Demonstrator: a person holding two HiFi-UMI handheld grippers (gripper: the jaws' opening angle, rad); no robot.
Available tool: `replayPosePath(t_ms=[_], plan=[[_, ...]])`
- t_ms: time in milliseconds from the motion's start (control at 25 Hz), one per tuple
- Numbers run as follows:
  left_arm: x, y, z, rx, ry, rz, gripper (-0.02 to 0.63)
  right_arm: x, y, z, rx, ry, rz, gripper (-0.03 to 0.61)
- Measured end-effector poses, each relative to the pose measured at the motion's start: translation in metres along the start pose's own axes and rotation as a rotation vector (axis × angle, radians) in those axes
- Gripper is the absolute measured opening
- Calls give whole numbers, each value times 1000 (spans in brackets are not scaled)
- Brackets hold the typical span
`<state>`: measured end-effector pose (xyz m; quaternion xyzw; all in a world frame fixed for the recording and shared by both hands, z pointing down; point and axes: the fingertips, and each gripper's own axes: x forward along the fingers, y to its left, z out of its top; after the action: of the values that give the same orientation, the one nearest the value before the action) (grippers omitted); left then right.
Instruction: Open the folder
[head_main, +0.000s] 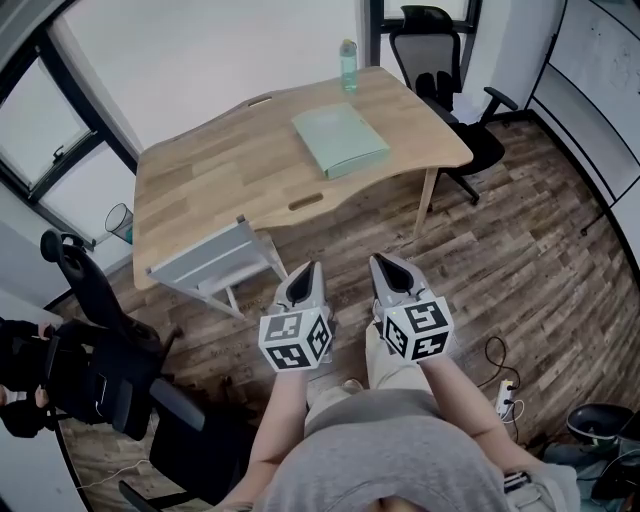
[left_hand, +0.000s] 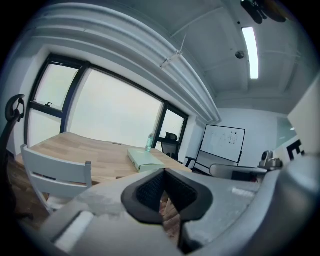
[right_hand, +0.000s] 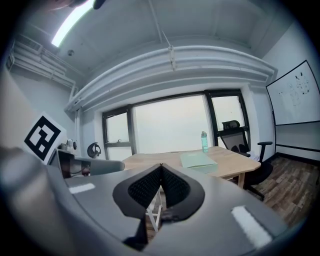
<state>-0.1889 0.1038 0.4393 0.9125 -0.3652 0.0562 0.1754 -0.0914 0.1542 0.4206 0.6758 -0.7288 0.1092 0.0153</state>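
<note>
A pale green folder lies closed and flat on the wooden table, toward its right side; it also shows as the folder and the folder in the gripper views. My left gripper and right gripper hang side by side in front of me, well short of the table and above the floor. Both point toward the table, roughly level. Their jaws are shut with nothing between them.
A teal bottle stands behind the folder at the table's far edge. A white chair sits at the near left edge of the table. Black office chairs stand at the right rear and another at my left. Cables lie on the floor.
</note>
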Motion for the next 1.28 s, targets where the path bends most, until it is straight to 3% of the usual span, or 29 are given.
replayPosePath(t_ms=[320,840,1280], plan=[[62,24,18,-11,-11,48,3,69,-36,14,-16,-9,60,-5],[200,44,48,-11,-11,66,3,181,-147,50,-33,6,77,-5],[299,59,59,-21,33,149,3,262,-226,77,-61,36,148,-5]])
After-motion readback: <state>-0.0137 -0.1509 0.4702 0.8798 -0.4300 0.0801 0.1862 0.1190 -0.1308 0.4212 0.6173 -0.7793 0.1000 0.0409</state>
